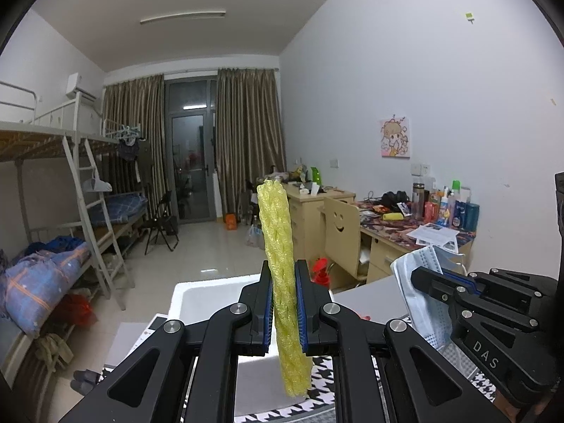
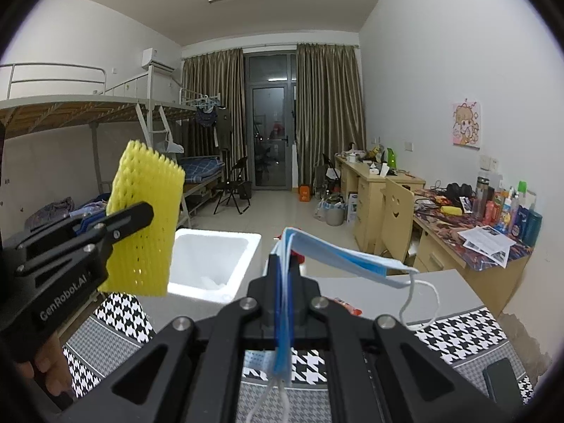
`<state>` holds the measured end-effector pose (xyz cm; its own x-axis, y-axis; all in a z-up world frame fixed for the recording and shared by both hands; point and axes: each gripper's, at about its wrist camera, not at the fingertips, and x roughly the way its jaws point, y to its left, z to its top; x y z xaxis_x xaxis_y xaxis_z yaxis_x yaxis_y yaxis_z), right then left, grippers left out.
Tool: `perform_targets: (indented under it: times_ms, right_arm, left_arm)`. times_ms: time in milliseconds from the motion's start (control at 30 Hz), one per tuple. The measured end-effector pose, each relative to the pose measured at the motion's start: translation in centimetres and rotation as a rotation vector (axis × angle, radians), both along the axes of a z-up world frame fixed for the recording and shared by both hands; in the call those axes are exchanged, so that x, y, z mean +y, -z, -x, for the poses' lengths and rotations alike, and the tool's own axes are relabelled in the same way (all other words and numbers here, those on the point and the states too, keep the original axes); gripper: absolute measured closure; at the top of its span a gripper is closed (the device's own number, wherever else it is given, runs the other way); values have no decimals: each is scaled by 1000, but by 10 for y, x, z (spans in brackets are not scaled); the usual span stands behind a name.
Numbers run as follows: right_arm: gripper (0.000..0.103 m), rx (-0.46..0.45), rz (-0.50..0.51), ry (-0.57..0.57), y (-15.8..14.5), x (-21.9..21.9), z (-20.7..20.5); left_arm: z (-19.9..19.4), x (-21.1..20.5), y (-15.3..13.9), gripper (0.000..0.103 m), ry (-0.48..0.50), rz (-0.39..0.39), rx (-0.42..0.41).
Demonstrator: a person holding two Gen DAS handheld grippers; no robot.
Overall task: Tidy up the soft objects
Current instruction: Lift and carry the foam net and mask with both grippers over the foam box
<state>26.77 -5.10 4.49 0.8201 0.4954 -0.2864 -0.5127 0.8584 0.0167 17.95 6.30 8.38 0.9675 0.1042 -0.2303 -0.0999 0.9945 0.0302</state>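
My left gripper [image 1: 283, 275] is shut on a yellow foam net sleeve [image 1: 280, 268], which stands upright between the pads; the right wrist view shows this sleeve [image 2: 144, 222] broadside at the left. My right gripper [image 2: 283, 264] is shut on a light blue face mask [image 2: 338, 253] that droops to the right with its white ear loop [image 2: 419, 303] hanging. In the left wrist view the mask [image 1: 423, 289] is at the right, in the right gripper [image 1: 426, 273]. Both are held above a table covered in a houndstooth cloth [image 2: 116, 313]. A white foam box [image 2: 211, 257] stands open just ahead.
A person's hand [image 2: 49, 370] holds the left gripper at lower left. A red packet [image 2: 347, 306] lies on the grey table top [image 2: 423, 282]. Bunk beds [image 1: 53, 211] line the left wall; desks [image 2: 476, 239] with bottles and a smiley chair [image 2: 398, 211] line the right. A dark phone [image 2: 504, 377] lies at lower right.
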Motion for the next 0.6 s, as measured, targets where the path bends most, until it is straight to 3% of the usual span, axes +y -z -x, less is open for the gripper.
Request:
perform_targets:
  times_ms: [600]
  right_arm:
    - [98,-18,9,-73,-8,41,-28]
  left_arm:
    - [-26,37,-3,91,-69,28,7]
